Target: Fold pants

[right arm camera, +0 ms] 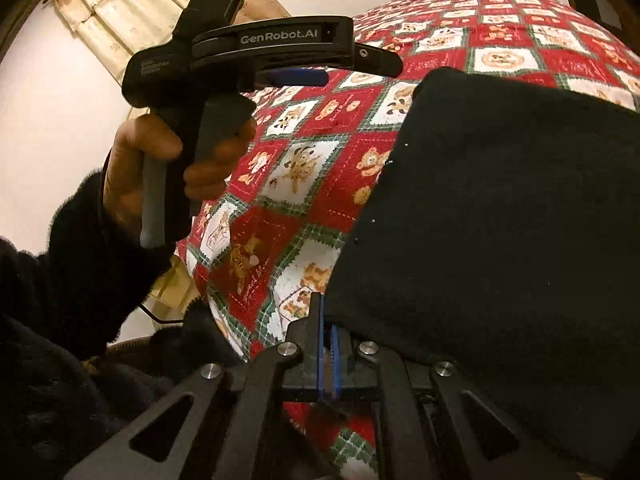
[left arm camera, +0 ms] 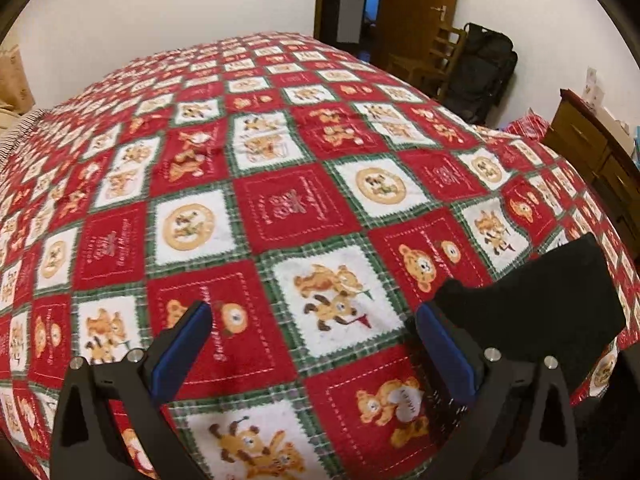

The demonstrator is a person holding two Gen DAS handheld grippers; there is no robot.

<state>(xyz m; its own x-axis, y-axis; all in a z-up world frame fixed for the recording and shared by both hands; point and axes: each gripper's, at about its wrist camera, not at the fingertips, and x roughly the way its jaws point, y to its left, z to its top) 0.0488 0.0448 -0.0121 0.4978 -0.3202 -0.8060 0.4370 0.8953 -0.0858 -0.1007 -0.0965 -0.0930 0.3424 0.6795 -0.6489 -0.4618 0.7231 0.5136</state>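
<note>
A bed covered by a red, white and green teddy-bear patchwork blanket (left arm camera: 280, 208) fills most of both views; everything else is placed against it. No container shows anywhere, so nothing is held in one.

The black pants (right arm camera: 500, 220) lie on the blanket as a folded dark slab near the blanket's front edge, on its right-hand side as the left wrist view has it (left arm camera: 532, 312). From the right wrist view they cover the blanket's right half, their left edge running slantwise across the squares.

Beyond the blanket's far edge stand a white wall and a brown wooden door (left arm camera: 416, 12). Off its right edge sit a wooden chair with a black bag (left arm camera: 480, 72) and a wooden dresser (left arm camera: 600, 160). The broad middle and left of the blanket lie bare of clothing.

The left gripper (left arm camera: 316, 344) hovers over the blanket's front edge with its blue-padded fingers (left arm camera: 184, 348) spread wide, gripping nothing; the right-hand finger sits just beside the pants' near corner, though whether it touches cannot be told. In the right wrist view a hand (right arm camera: 160, 168) holds this gripper's handle above the blanket's left side.

The right gripper (right arm camera: 328, 344) has its blue pads pressed together at the pants' lower left corner, pinching the cloth edge.
</note>
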